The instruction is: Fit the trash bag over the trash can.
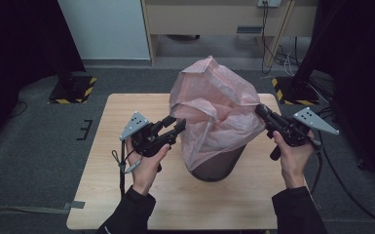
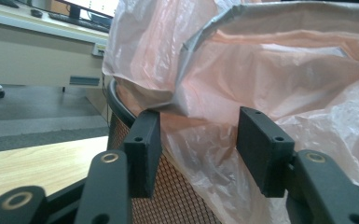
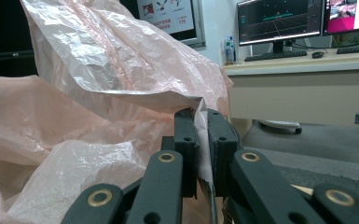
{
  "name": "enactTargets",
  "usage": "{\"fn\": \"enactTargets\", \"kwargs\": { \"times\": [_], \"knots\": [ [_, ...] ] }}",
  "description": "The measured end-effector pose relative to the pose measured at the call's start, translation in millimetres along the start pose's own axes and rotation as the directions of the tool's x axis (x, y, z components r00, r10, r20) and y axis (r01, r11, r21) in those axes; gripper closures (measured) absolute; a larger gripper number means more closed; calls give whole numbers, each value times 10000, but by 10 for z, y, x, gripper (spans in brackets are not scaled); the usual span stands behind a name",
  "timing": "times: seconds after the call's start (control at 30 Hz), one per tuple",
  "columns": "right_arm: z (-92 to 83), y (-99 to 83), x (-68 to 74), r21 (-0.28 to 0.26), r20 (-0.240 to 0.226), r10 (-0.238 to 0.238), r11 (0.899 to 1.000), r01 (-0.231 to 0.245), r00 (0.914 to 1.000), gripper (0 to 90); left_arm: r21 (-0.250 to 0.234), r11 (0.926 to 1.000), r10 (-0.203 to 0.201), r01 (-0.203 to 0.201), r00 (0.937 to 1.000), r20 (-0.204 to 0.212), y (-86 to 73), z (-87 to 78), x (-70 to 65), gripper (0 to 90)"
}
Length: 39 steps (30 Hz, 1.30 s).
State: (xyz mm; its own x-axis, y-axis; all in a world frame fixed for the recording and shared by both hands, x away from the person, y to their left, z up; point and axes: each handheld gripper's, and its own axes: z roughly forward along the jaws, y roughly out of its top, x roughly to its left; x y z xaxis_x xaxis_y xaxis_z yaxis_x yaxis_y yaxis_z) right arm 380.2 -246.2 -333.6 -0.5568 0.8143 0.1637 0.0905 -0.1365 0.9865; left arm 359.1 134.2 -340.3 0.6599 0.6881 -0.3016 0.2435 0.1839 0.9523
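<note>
A pink plastic bag billows up out of a dark mesh bin that stands on the wooden table. My right gripper is at the bag's right side; in the right gripper view its jaws are shut on a fold of the bag's edge. My left gripper is at the bag's left side, open. In the left gripper view the jaws stand apart, with loose bag film and the bin's mesh wall between them and no pad pressing.
The table has bare wood to the left and in front of the bin. Beyond it are a grey floor, stand bases with yellow-black tape, and a desk with monitors.
</note>
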Motion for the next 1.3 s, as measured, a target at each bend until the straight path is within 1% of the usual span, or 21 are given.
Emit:
{"fn": "enactTargets", "kwargs": {
  "times": [0.07, 0.17, 0.27, 0.37, 0.43, 0.5, 0.53, 0.6, 0.7, 0.77, 0.87, 0.93, 0.97, 1.0, 1.07, 1.1, 1.13, 1.23, 1.3],
  "knots": [
    [20, 0, 5, -33, -10, -31, 10000, 31, 10000, 859, -14, 10000, 53, -53, 10000, 7, 22, 35, 9, 504],
    [54, 31, 3, -107, 37, -86, 9999, 86, 10000, 865, 20, 9997, 261, -260, 9996, -146, 99, 122, 27, 520],
    [95, 72, -12, -187, 83, -157, 9997, 158, 9998, 866, 9, 9994, 343, -343, 9992, -189, 183, 205, 50, 523],
    [140, 89, -36, -169, 172, -216, 9996, 219, 9996, 865, 56, 9991, 432, -431, 9988, -231, 234, 283, 86, 528],
    [159, 65, -47, -76, 252, -297, 9995, 299, 9992, 862, 103, 9995, 314, -311, 9993, -218, 232, 340, 133, 528],
    [163, 26, -55, -9, 332, -344, 9994, 344, 9989, 858, 294, 9985, 476, -465, 9982, -366, 206, 391, 187, 527],
    [161, -6, -66, -21, 368, -372, 9993, 373, 9986, 856, 315, 9984, 489, -477, 9981, -380, 191, 401, 208, 519],
    [153, -52, -78, 27, 468, -430, 9991, 429, 9980, 851, 207, 9991, 388, -382, 9988, -289, 158, 398, 236, 505],
    [133, -94, -92, 17, 543, -439, 9990, 439, 9976, 844, 59, 9990, 444, -443, 9986, -270, 139, 355, 237, 452],
    [120, -110, -85, 29, 611, -539, 9985, 539, 9967, 835, -111, 9981, 607, -609, 9980, -200, 137, 268, 208, 423],
    [107, -128, -68, 47, 646, -622, 9981, 620, 9960, 828, -335, 9969, 700, -707, 9974, -197, 162, 134, 157, 372],
    [105, -138, -64, 30, 669, -614, 9981, 613, 9959, 826, -680, 9943, 806, -817, 9965, -200, 198, 34, 116, 354],
    [103, -145, -65, 39, 691, -635, 9980, 634, 9956, 824, -779, 9935, 816, -828, 9965, -180, 216, -4, 99, 338],
    [105, -148, -65, 27, 699, -627, 9980, 627, 9956, 824, -1000, 9913, 849, -860, 9963, -147, 248, -67, 68, 331],
    [106, -153, -58, 17, 732, -607, 9982, 607, 9955, 821, -1372, 9866, 903, -888, 9959, 42, 298, -159, -5, 315],
    [106, -154, -56, 14, 742, -603, 9982, 604, 9954, 820, -1443, 9848, 997, -972, 9950, 103, 315, -191, -35, 308],
    [106, -154, -55, 6, 752, -599, 9982, 600, 9954, 820, -1521, 9825, 1117, -1072, 9935, 210, 339, -229, -97, 305],
    [108, -157, -48, -41, 796, -590, 9982, 595, 9951, 819, -1459, 9815, 1293, -1241, 9912, 269, 375, -264, -238, 297],
    [106, -158, -40, -58, 778, -550, 9984, 556, 9955, 820, -1404, 9807, 1435, -1360, 9887, 446, 391, -249, -344, 292]
  ]
}}
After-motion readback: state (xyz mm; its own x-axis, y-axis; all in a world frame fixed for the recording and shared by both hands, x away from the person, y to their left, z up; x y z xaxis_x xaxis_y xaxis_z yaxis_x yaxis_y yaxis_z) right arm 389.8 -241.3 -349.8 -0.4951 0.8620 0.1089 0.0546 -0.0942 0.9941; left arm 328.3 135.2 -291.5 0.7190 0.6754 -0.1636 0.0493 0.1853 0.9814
